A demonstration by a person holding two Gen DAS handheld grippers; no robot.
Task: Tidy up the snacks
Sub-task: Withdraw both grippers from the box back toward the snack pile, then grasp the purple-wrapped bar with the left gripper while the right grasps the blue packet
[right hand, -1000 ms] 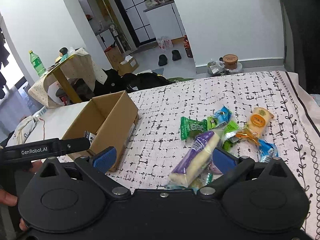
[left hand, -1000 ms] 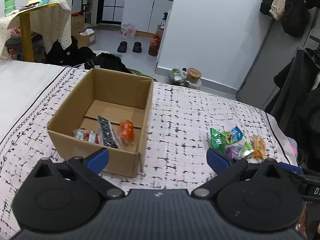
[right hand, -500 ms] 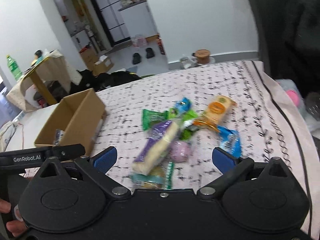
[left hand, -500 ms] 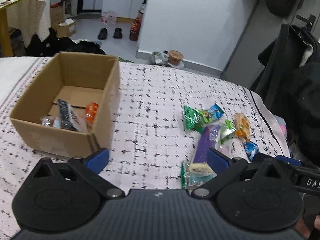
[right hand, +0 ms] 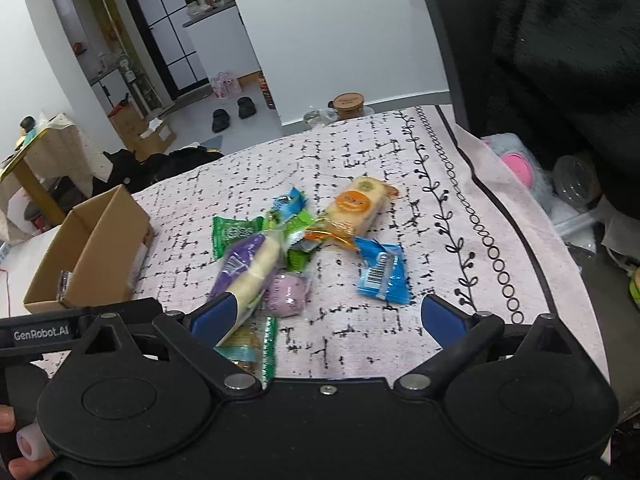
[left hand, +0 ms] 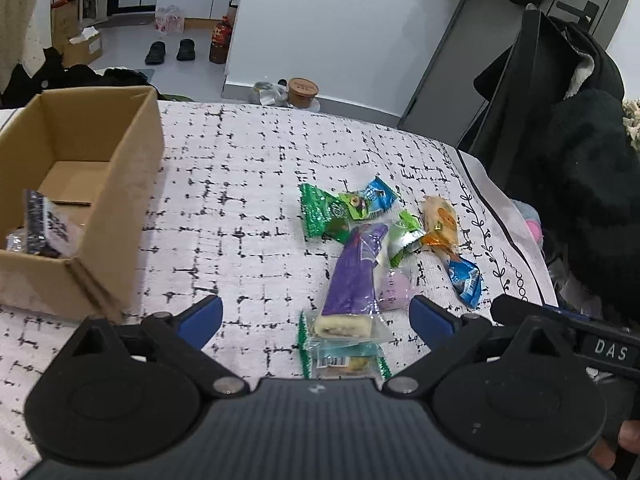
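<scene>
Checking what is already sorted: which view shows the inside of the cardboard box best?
The left wrist view. There the box opens toward the camera, showing its floor and a dark packet leaning at the near corner. In the right wrist view the box is seen mostly from outside; only a sliver of a packet shows over its rim.

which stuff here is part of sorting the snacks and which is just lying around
Part of the job:
- brown cardboard box
- long purple-wrapped cake roll
- dark green foil packet
- orange-labelled cracker pack
- blue barcode sachet
- round lilac sweet

Lying about:
- black slippers
- brown lidded tub
- dark coats
</scene>
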